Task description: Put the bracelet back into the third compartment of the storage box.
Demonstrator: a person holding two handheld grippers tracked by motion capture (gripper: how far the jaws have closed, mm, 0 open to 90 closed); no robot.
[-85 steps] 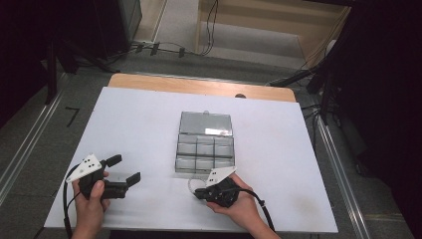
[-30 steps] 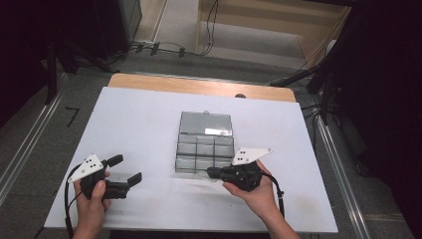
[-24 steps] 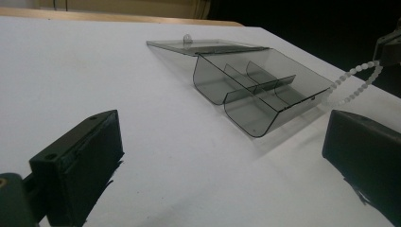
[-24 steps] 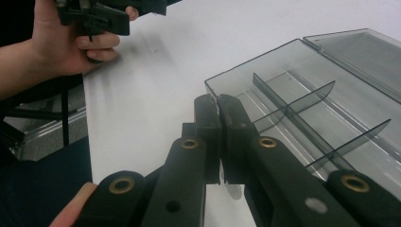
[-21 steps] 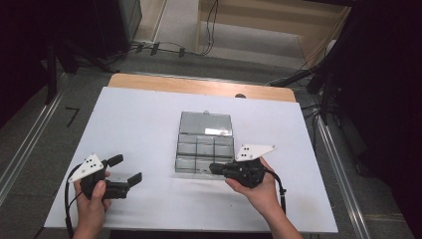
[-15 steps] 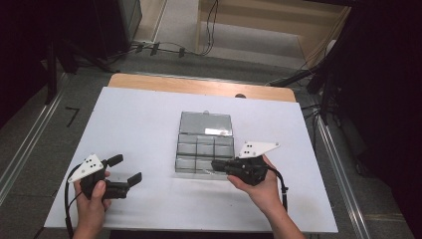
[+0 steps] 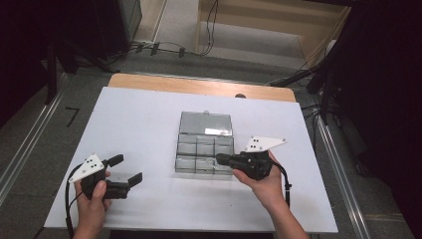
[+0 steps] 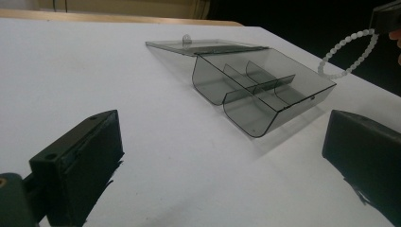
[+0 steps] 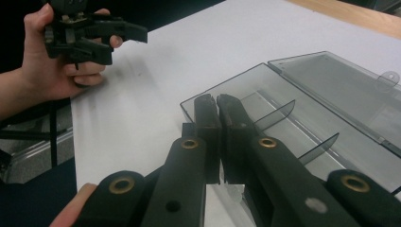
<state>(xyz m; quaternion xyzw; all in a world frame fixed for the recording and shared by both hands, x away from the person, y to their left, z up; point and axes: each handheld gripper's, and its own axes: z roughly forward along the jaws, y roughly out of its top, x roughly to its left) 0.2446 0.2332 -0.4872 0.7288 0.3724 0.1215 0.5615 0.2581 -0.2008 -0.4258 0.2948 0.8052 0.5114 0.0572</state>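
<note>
The right tool (image 7: 222,159) is clenched on a white bead bracelet (image 8: 347,53), which hangs as a loop under its tips, above the near right part of the open compartment box (image 7: 204,152). In the right gripper view the jaws are pressed together over the front compartments.

To do this step well, I think the person should lower the tool until the loop collects inside one compartment, between the dividers, and release only then, so no bead stays on a wall.

The box stands in the middle of the white desk (image 7: 144,119). Its long axis runs left to right across the desk, and its lid (image 7: 206,123) lies flat and open on the far side. The bracelet loop hangs mostly vertical.

The left tool (image 7: 125,169) is released, with jaws wide apart, near the desk's front left edge and pointing toward the box.
</note>
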